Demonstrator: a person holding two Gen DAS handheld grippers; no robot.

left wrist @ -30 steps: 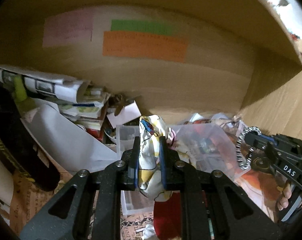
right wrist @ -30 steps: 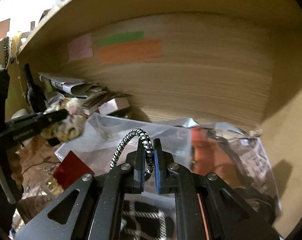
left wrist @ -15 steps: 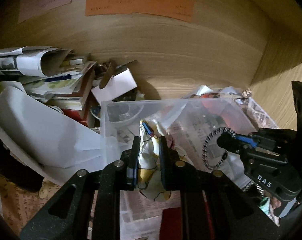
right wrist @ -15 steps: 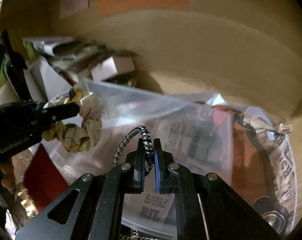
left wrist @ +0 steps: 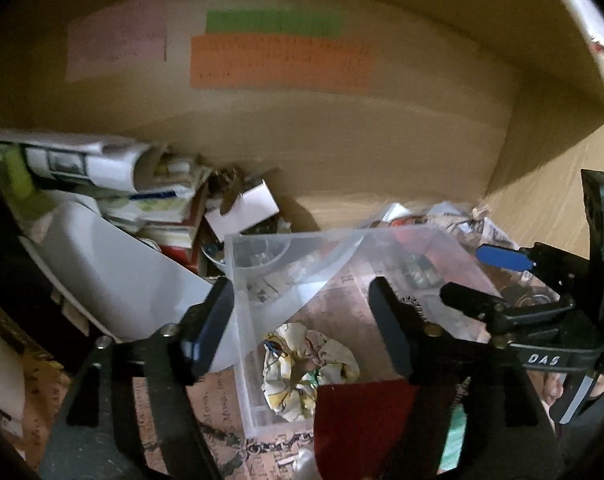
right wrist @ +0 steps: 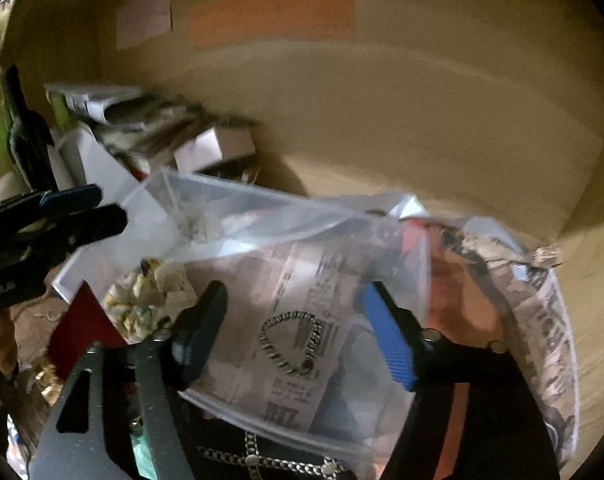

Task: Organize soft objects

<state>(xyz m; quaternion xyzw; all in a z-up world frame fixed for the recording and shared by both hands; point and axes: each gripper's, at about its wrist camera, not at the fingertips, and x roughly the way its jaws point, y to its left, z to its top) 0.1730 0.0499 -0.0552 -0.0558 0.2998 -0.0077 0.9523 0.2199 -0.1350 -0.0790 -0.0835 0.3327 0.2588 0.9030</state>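
A clear plastic box (left wrist: 241,272) stands on newspaper. A yellow-and-white patterned scrunchie (left wrist: 308,372) lies inside it near the front left corner; it also shows in the right wrist view (right wrist: 145,300). A black-and-white braided hair tie (right wrist: 291,340) lies on the box floor to its right. My left gripper (left wrist: 302,312) is open and empty above the scrunchie. My right gripper (right wrist: 291,316) is open and empty above the hair tie; it also shows at the right of the left wrist view (left wrist: 486,280).
A red card (left wrist: 362,428) leans at the box's front. Rolled papers and booklets (left wrist: 101,176), a white sheet (left wrist: 113,276) and a small white carton (left wrist: 245,208) pile at the left. A wooden back wall (left wrist: 342,140) carries coloured notes. Crumpled newspaper (right wrist: 542,320) lies right.
Both grippers opened. The scrunchie dropped from my left gripper into the box, and the hair tie dropped from my right gripper onto the box floor.
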